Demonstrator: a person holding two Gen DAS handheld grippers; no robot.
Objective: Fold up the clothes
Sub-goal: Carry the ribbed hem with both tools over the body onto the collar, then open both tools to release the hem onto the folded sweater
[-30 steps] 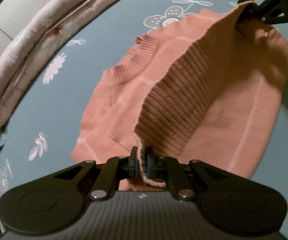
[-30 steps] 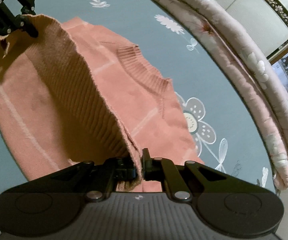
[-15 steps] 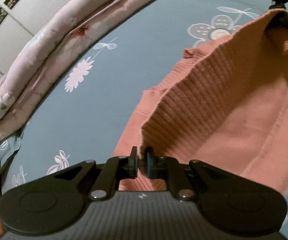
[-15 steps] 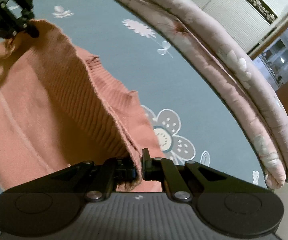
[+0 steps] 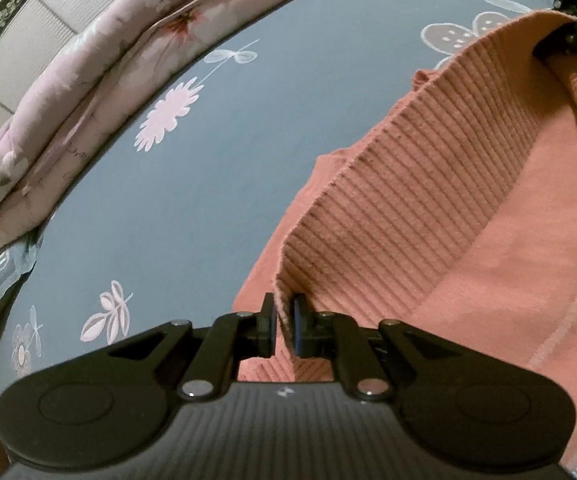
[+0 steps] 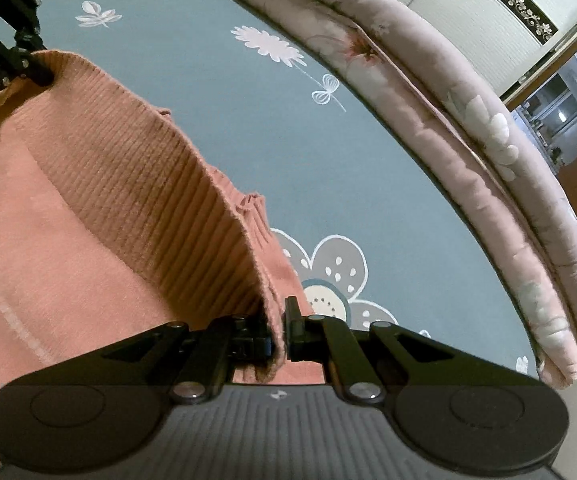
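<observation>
Blue floral bedspread (image 5: pixel 216 184) underlies our salmon sweater (image 5: pixel 520 240); left gripper (image 5: pixel 284 330) and right gripper (image 6: pixel 278 332) clamp its ribbed hem (image 6: pixel 148 184), lifted toward twelve o'clock, fold half done.

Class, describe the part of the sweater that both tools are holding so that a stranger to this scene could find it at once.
Start at the blue-grey flowered sheet, where a salmon-pink sweater lies. Its raised edge is the ribbed hem band, stretched between the left tool and the right tool. Unlike the smooth knit beside it, it has close parallel ridges.
</observation>
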